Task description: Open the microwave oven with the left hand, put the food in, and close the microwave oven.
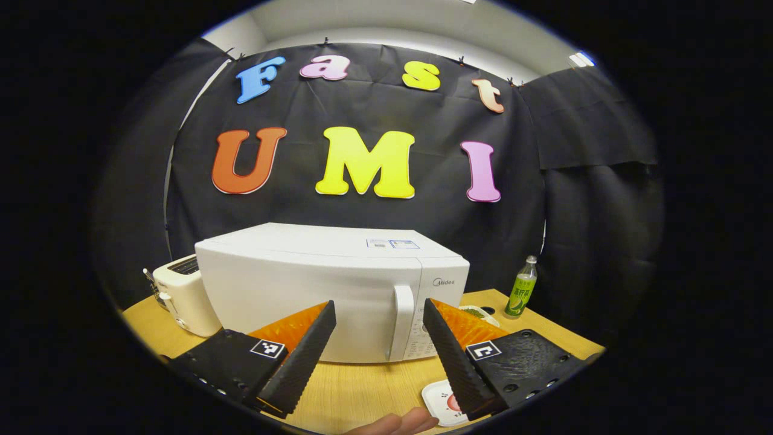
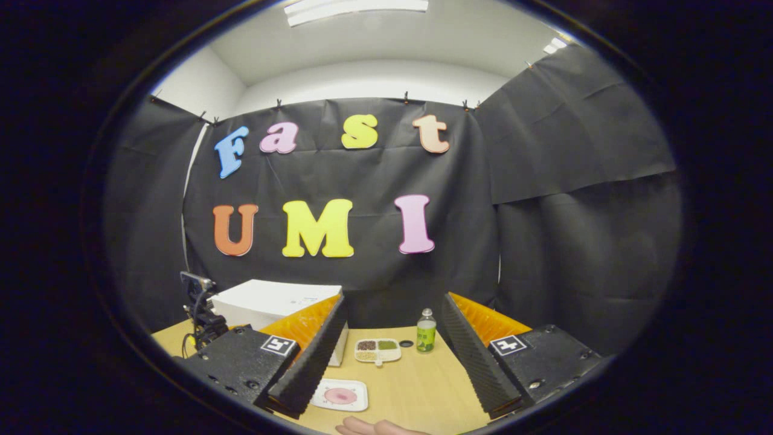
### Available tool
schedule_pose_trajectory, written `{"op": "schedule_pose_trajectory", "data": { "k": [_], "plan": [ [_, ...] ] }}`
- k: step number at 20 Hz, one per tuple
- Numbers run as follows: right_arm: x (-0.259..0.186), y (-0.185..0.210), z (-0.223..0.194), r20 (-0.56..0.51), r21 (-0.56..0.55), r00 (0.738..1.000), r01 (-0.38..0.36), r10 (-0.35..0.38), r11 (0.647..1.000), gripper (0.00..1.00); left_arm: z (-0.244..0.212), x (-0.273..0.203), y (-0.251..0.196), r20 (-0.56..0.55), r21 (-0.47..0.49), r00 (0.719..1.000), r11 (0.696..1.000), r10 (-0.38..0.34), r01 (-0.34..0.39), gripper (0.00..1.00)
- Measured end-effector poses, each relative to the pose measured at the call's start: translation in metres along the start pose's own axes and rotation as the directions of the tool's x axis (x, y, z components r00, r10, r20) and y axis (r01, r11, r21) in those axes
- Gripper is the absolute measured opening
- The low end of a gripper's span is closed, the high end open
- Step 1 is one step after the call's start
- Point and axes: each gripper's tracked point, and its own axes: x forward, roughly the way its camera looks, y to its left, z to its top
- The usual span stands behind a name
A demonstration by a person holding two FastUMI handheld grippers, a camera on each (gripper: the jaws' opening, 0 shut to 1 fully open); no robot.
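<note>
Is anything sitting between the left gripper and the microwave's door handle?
Nothing visible. The left gripper, jaws open, faces the handle on the closed microwave, with bare table between them.

left view near microwave (image 1: 332, 290), right view farther

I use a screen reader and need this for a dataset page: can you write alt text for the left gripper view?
The open left gripper points at the door handle of a closed white microwave oven on a wooden table. A white toaster stands left of it, a green bottle to the right, and a white plate lies near the right finger.
</note>
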Motion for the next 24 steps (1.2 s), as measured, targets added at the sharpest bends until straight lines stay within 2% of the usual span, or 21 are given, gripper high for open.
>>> {"op": "schedule_pose_trajectory", "data": {
  "k": [1,2,3,4,5,6,8,11,12,13,14,15,16,17,21,24],
  "plan": [
    [-0.003,-0.002,0.004,0.001,0.003,1.0,-0.001,0.001,1.0,0.94,-0.011,0.009,-0.008,-0.012,-0.004,1.0,1.0,-0.011,0.011,0.93],
    [-0.005,-0.004,0.007,0.003,0.005,1.0,-0.001,0.001,1.0,1.0,-0.018,0.018,-0.013,-0.018,-0.015,1.0,1.0,-0.014,0.014,0.93],
    [-0.007,-0.007,0.008,0.006,0.004,1.0,-0.002,0.002,1.0,1.0,-0.025,0.026,-0.016,-0.022,-0.023,1.0,1.0,-0.011,0.011,0.93],
    [-0.009,-0.009,0.009,0.007,0.003,1.0,-0.001,0.001,1.0,0.94,-0.033,0.034,-0.021,-0.035,-0.035,0.999,0.999,-0.017,0.016,0.93],
    [-0.011,-0.01,0.009,0.009,-0.001,1.0,-0.002,0.002,1.0,0.94,-0.041,0.04,-0.03,-0.05,-0.046,0.998,0.998,-0.041,0.039,0.8],
    [-0.014,-0.01,0.009,0.012,-0.007,1.0,-0.007,0.007,1.0,1.0,-0.046,0.046,-0.033,-0.058,-0.048,0.997,0.998,-0.046,0.043,0.93],
    [-0.018,-0.01,0.007,0.015,-0.018,1.0,-0.019,0.019,1.0,1.0,-0.051,0.058,-0.022,-0.057,-0.033,0.998,0.999,-0.007,0.005,0.93],
    [-0.024,-0.012,0.005,0.029,-0.019,0.999,-0.037,0.038,0.999,1.0,-0.059,0.072,-0.018,-0.058,-0.041,0.998,0.999,0.006,-0.008,0.88],
    [-0.027,-0.014,0.005,0.037,-0.02,0.999,-0.039,0.04,0.999,0.94,-0.058,0.075,-0.013,-0.05,-0.027,0.998,0.999,0.023,-0.024,0.84],
    [-0.028,-0.016,0.005,0.045,-0.021,0.998,-0.042,0.042,0.999,1.0,-0.059,0.077,-0.012,-0.042,-0.017,0.999,0.999,0.027,-0.028,0.83],
    [-0.029,-0.017,0.003,0.049,-0.018,0.998,-0.043,0.044,0.999,0.94,-0.059,0.08,-0.006,-0.03,-0.006,0.998,0.999,0.053,-0.053,0.65],
    [-0.028,-0.017,0.0,0.05,-0.011,0.998,-0.046,0.047,0.999,1.0,-0.059,0.076,-0.001,-0.03,0.004,0.997,0.998,0.068,-0.068,0.63],
    [-0.029,-0.018,-0.002,0.049,-0.004,0.997,-0.052,0.052,0.999,1.0,-0.057,0.078,-0.001,-0.024,0.01,0.997,0.997,0.078,-0.078,0.47],
    [-0.028,-0.018,-0.006,0.045,0.001,0.997,-0.057,0.057,0.998,1.0,-0.058,0.08,-0.006,-0.03,0.017,0.997,0.997,0.07,-0.069,0.46],
    [-0.023,-0.025,-0.019,0.026,0.001,0.998,-0.05,0.05,0.999,1.0,-0.059,0.079,-0.008,-0.048,0.021,0.994,0.995,0.095,-0.094,0.18],
    [-0.018,-0.028,-0.028,0.006,0.005,0.999,-0.044,0.043,0.999,1.0,-0.06,0.077,-0.009,-0.056,0.004,0.995,0.997,0.083,-0.083,0.18]
  ]
}}
